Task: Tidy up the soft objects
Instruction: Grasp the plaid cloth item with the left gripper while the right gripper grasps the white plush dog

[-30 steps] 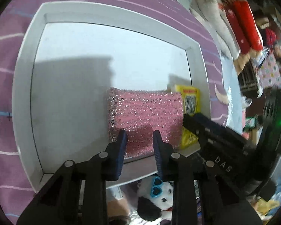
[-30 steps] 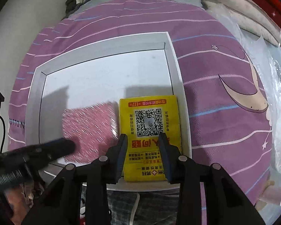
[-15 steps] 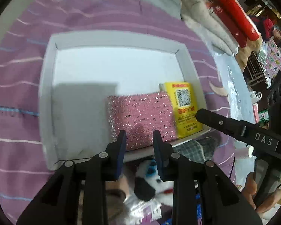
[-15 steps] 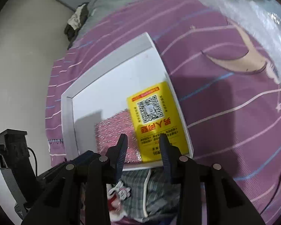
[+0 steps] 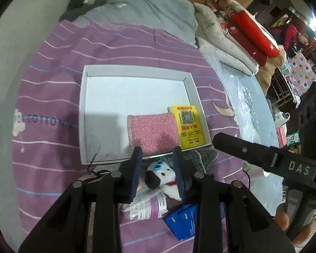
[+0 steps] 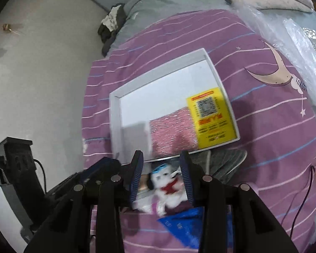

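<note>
A white tray (image 5: 88, 113) lies on the purple striped bedcover. In its near right corner lie a pink glittery sponge (image 5: 152, 133) and a yellow packet (image 5: 188, 125) with a QR code, side by side; both show in the right wrist view too, the sponge (image 6: 170, 130) and the packet (image 6: 212, 118). A small white plush dog (image 5: 160, 176) with blue glasses lies in front of the tray, framed by both open grippers. My left gripper (image 5: 158, 172) is open and empty above it. My right gripper (image 6: 161, 176) is open and empty over the dog (image 6: 168, 184).
Near the dog lie a checked grey cloth (image 5: 198, 158), a clear packet with a purple label (image 5: 146, 207) and blue packets (image 5: 183, 221). Grey and white bedding and red pillows (image 5: 252, 35) are piled at the far right. A white wall (image 6: 42, 73) is at left.
Both grippers have drawn back from the tray, leaving the sponge and the yellow packet lying in it. The plush dog has come into view between the fingers of each.
</note>
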Action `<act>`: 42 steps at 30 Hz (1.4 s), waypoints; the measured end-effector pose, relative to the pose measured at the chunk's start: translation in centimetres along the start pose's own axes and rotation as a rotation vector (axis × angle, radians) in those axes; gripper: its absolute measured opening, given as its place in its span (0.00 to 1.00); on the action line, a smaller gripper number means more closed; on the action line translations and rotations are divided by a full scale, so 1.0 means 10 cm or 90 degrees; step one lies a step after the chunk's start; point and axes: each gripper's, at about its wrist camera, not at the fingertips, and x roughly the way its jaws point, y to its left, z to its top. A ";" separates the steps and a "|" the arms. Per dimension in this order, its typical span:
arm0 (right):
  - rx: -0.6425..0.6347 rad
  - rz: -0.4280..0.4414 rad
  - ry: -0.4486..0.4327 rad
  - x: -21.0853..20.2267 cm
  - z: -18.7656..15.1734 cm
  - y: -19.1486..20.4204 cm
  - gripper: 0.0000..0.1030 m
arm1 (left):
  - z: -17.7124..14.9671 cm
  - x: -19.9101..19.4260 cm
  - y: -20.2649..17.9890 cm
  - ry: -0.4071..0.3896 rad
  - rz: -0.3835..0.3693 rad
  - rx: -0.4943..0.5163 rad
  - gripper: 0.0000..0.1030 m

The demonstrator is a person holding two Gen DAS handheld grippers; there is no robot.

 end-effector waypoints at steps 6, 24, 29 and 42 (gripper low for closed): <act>0.015 -0.013 -0.063 -0.27 0.11 0.24 0.40 | 0.16 -0.05 -0.08 0.016 -0.013 -0.018 0.32; -0.059 0.022 -0.055 0.17 -0.65 -0.04 0.48 | -0.64 0.23 0.00 -0.045 0.085 0.001 0.33; -0.076 0.036 -0.046 0.18 -0.65 0.01 0.55 | -0.67 0.20 -0.04 -0.048 0.094 0.015 0.33; -0.028 0.080 -0.007 0.21 -0.60 -0.13 0.70 | -0.65 0.30 -0.04 -0.055 0.104 0.052 0.53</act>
